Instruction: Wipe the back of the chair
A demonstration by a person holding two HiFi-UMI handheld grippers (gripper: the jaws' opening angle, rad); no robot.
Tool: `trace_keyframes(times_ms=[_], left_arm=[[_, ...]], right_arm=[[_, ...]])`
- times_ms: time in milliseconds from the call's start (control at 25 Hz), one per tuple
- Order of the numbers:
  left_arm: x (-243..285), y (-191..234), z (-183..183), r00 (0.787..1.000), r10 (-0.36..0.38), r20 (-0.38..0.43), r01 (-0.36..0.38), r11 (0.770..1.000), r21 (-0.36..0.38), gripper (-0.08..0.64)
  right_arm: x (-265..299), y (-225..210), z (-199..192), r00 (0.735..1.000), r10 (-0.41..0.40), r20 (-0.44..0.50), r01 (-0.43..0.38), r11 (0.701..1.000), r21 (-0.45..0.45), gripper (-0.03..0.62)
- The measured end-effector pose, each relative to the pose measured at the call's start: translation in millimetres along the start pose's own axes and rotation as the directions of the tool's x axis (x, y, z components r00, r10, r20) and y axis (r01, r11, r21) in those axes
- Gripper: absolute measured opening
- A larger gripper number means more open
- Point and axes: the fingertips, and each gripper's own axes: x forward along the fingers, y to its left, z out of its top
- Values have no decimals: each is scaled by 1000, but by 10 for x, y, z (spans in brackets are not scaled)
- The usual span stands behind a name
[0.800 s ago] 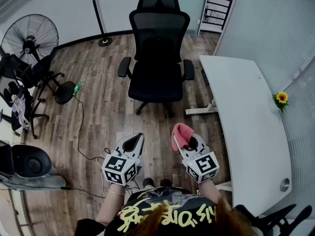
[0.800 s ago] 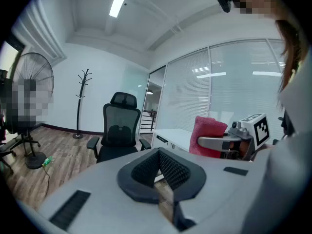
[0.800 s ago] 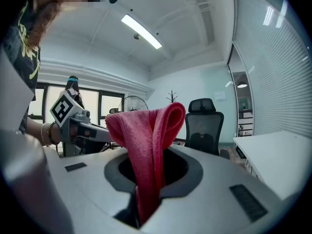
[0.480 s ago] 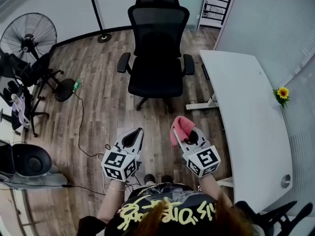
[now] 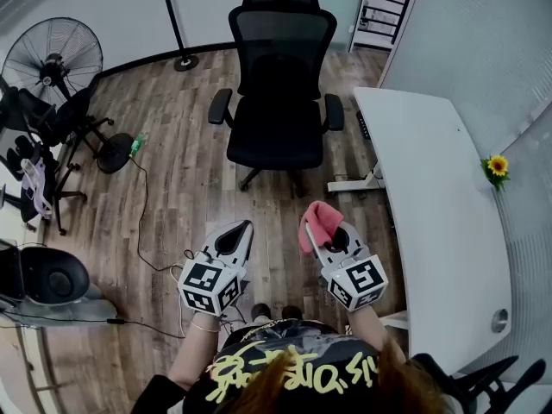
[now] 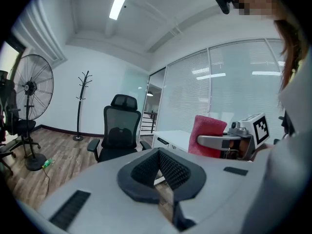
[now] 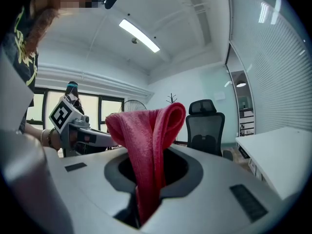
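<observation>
Wood floor (image 5: 181, 188): chair (image 5: 278, 102) faces person (image 5: 285, 371); right hand-held gripper (image 5: 321, 241) pinches upright cloth (image 5: 316, 218); left hand-held gripper (image 5: 242, 228) pressed together.

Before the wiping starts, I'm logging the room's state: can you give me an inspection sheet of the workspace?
Surface: wood floor, bare between the person and the chair.
Job's things: black office chair facing the person, mesh back on its far side; red cloth.
Clutter: green bottle lying on the floor.
Grippers: left tongs shut, nothing held; right tongs shut on the red cloth; both well short of the chair.
Cables: black cable trailing across the floor at left.
Surroundings: standing fan, coat stand, white desk at right, a sunflower beyond it.
</observation>
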Motion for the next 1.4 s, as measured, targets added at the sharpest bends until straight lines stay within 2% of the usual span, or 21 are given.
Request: trace_keyframes(times_ms=[560, 1000, 1200, 1400], left_arm=[[-189, 120, 13, 1000, -25, 6, 24, 1000, 15, -6], [-392, 372, -130, 998, -64, -4, 64, 998, 20, -6], [-364, 441, -218, 999, -52, -17, 52, 999, -2, -6], [-200, 531, -113, 1000, -30, -7, 30, 1000, 1, -6]], right_arm=[[70, 166, 25, 1000, -28, 8, 28, 1000, 2, 74], [141, 382, -58, 995, -101, 19, 101, 995, 15, 74], [148, 362, -145, 995, -101, 7, 101, 994, 31, 74], [277, 197, -179, 996, -91, 8, 90, 994, 54, 74]])
